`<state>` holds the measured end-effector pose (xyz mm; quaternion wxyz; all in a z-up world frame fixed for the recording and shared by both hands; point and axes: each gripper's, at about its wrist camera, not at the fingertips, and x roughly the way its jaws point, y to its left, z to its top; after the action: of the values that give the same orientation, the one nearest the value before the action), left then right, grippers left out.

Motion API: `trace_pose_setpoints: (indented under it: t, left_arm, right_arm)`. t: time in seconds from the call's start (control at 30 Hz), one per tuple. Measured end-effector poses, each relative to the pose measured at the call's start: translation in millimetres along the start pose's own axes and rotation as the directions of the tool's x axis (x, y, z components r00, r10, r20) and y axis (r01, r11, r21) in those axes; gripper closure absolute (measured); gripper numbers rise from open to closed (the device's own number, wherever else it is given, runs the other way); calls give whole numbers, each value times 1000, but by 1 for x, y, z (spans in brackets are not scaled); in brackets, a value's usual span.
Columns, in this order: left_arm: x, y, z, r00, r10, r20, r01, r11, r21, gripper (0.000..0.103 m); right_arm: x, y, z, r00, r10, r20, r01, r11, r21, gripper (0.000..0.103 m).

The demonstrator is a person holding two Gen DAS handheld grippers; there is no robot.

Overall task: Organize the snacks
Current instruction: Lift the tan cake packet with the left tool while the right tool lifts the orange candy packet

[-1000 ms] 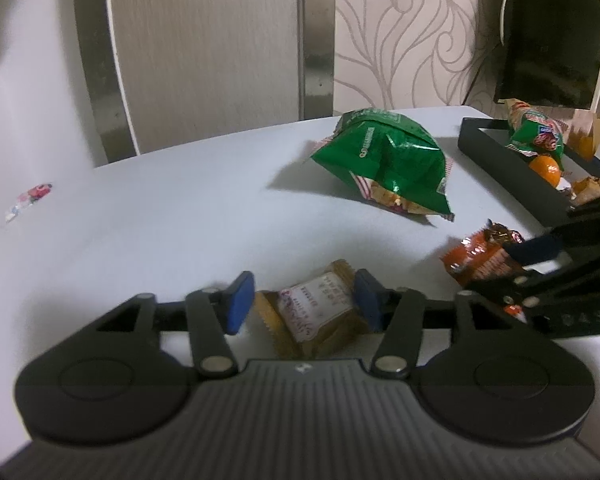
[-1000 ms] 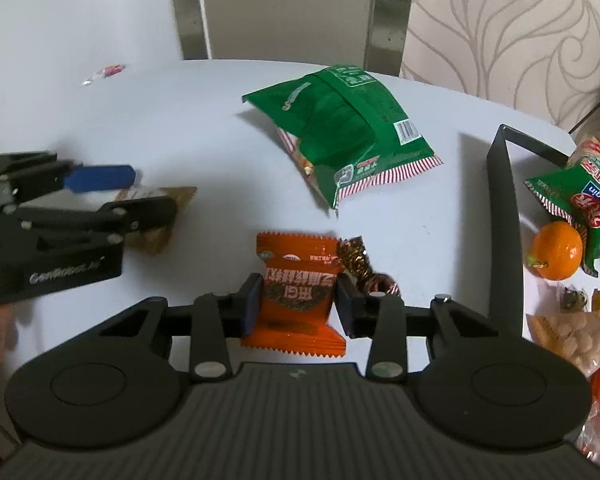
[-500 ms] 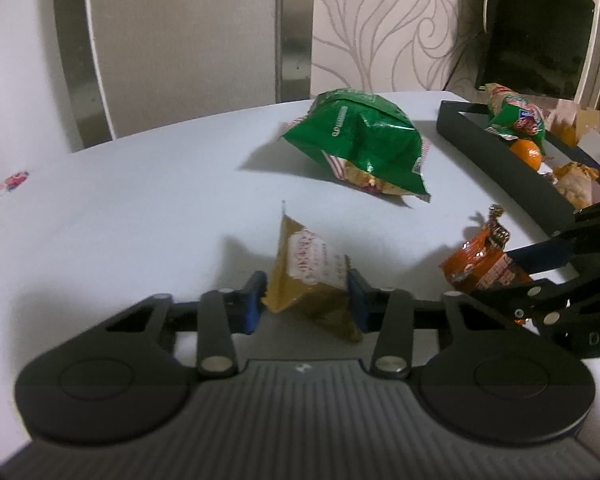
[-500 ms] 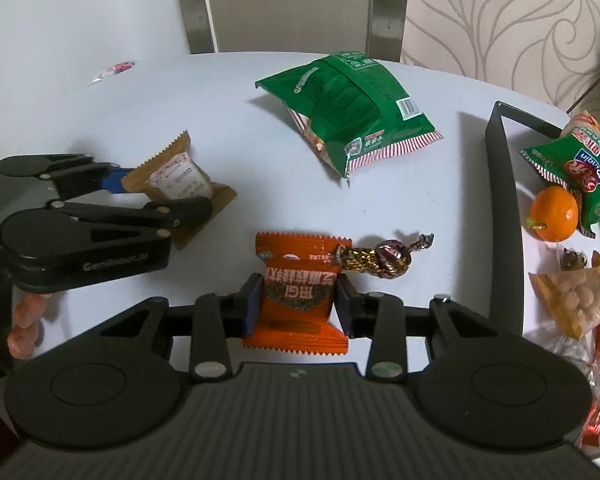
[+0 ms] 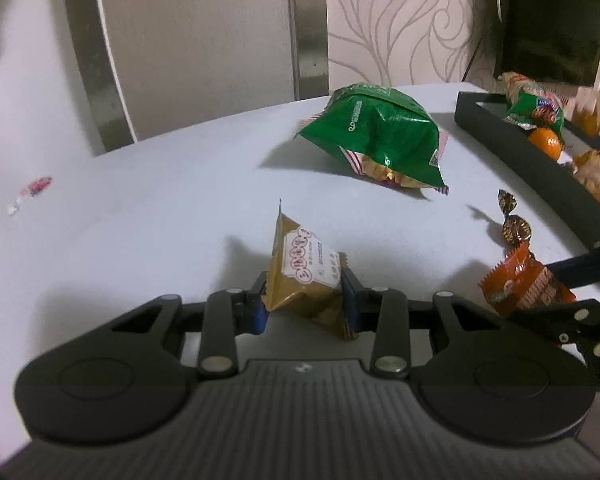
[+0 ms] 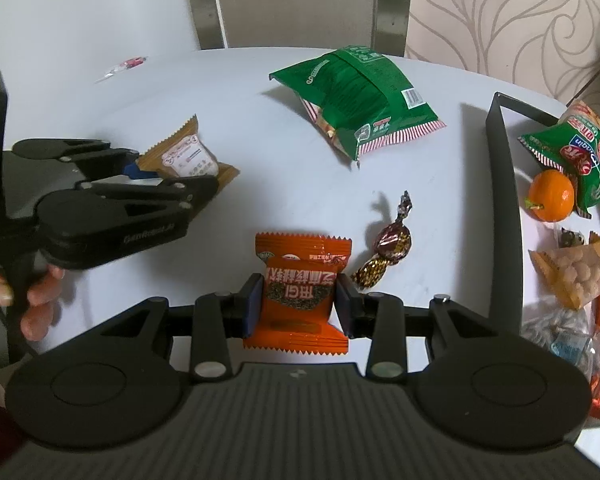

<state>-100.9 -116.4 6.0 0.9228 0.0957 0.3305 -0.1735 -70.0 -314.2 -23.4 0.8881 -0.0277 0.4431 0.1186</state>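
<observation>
Pinched between the blue pads of the left gripper, whose jaws have just been closing, a tan packet is held tilted above the white table. An orange packet is clamped by the right gripper just beside a twisted foil candy. A green bag is seen lying farther back on the table. At the right, an orange fruit and other wrapped snacks are gathered in a black tray.
</observation>
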Motion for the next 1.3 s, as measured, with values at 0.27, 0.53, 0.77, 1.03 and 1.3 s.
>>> trace_pose_setpoints:
  t: [0.27,0.53,0.77,1.03,1.3]
  left_arm:
    - [-4,-9,-1,999,42,-4,-41,998,41,66]
    - [-13,-8,-2,999,40,-8,-39,999,35,68]
    - [-21,-11,-2,999,37,12,-38,999,39,68]
    - [-28,-16,0,999,34,28,-35,998,44,68]
    - [-30,-24,5,999,32,42,-34,998,57,68]
  right_arm:
    - [-16,3,-5,999,27,25,-27,1000,6,60]
    - [-28,5,-8,998,44,52,-45,999,18,60]
    - [-40,9,-9,995,65,79,-66,998,12,60]
    - [-54,8,-14,991,80,111,-84,996,32,60]
    - [-70,6,-16,985,93,145,-100,994,45,60]
